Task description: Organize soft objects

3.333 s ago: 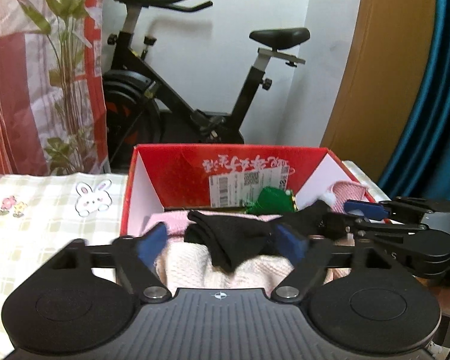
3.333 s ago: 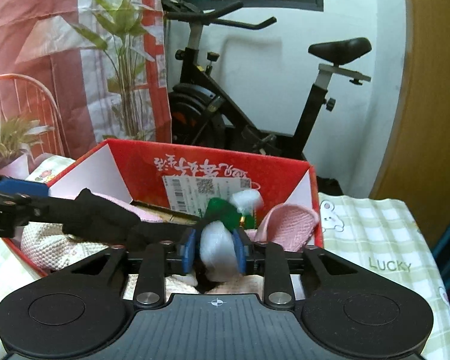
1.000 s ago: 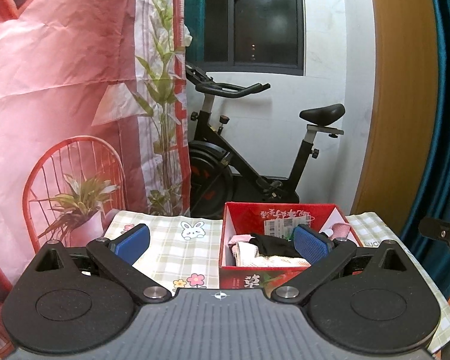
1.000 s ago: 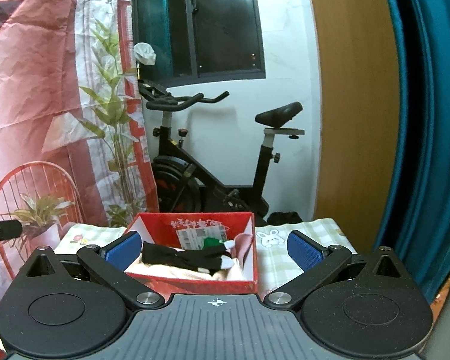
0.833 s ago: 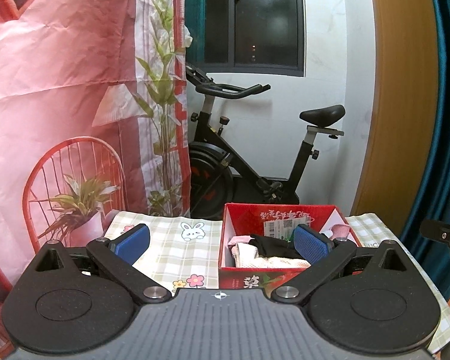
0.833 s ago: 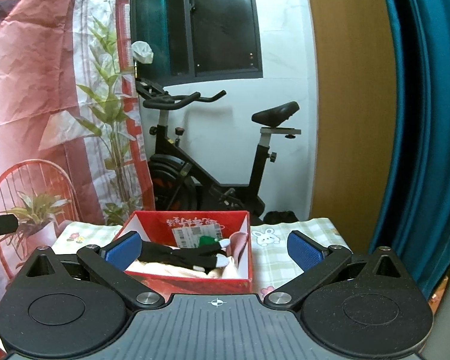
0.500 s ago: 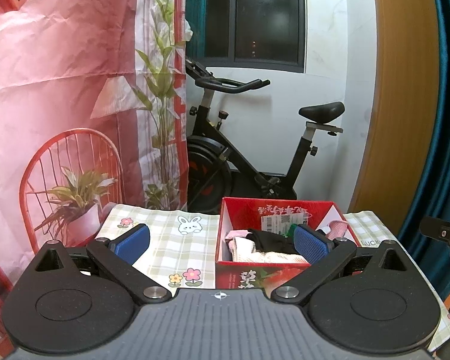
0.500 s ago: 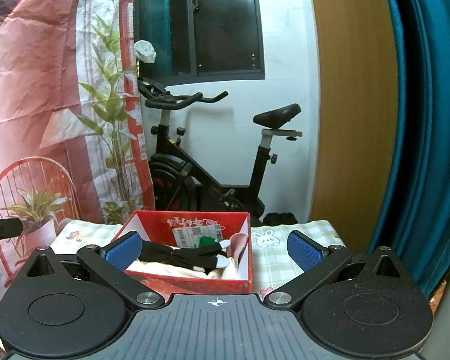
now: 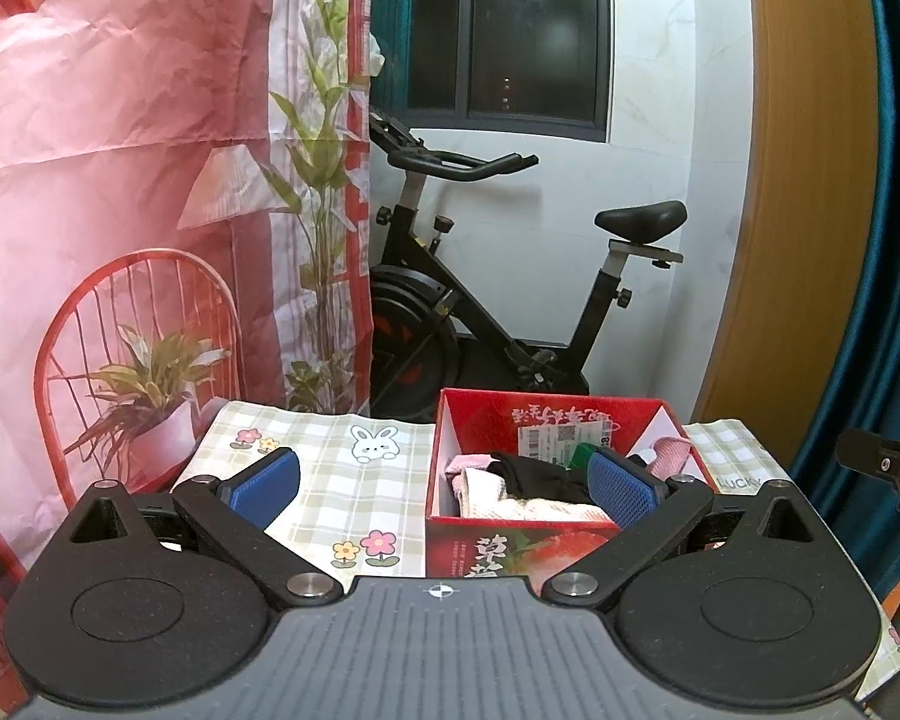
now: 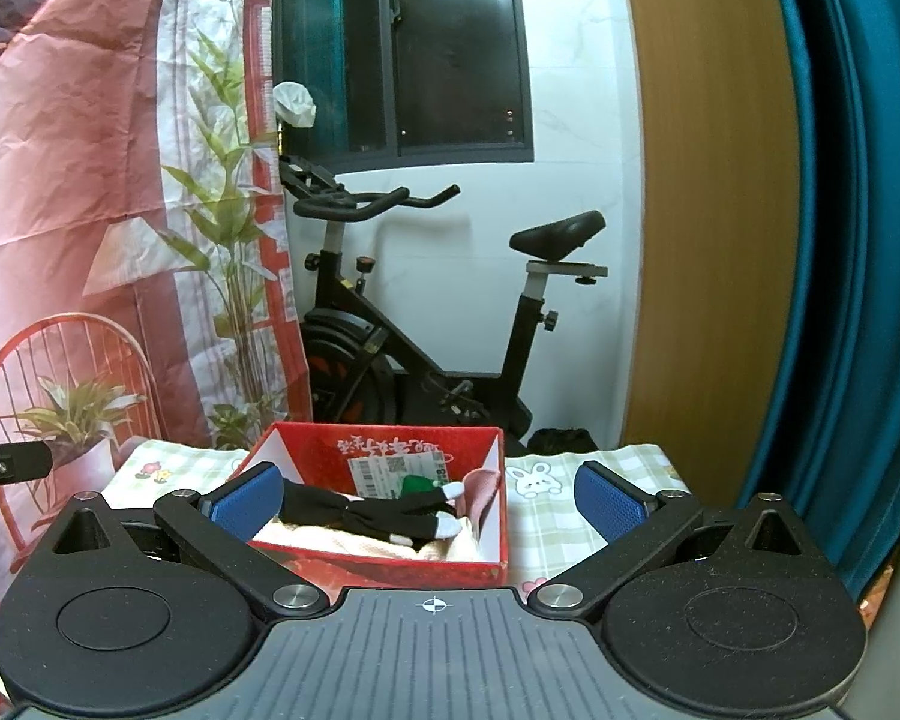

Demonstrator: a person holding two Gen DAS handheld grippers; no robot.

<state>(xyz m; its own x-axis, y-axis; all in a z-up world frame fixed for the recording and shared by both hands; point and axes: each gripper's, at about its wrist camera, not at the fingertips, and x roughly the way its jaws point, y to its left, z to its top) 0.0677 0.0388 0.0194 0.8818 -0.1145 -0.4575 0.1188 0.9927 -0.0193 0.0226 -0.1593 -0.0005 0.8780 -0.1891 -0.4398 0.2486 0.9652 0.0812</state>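
Left gripper [image 9: 444,483] and right gripper [image 10: 429,501]: jaws spread wide, nothing held. Red box [image 10: 390,567] on checked tablecloth [image 9: 354,480] holds the soft items. Right view alone shows black socks [image 10: 360,513] full length (white toes); left view hides them partly behind a pad [image 9: 621,489].

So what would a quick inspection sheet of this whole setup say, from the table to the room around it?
Surface: checked tablecloth with rabbit and flower prints.
Job's things: red box holding black socks, cream towel, pink cloth, green item.
Clutter: nothing seen.
Grippers: left hand-held gripper and right hand-held gripper both open, empty, clear of the box.
Cables: nothing seen.
Surroundings: exercise bike, printed backdrop, teal curtain.
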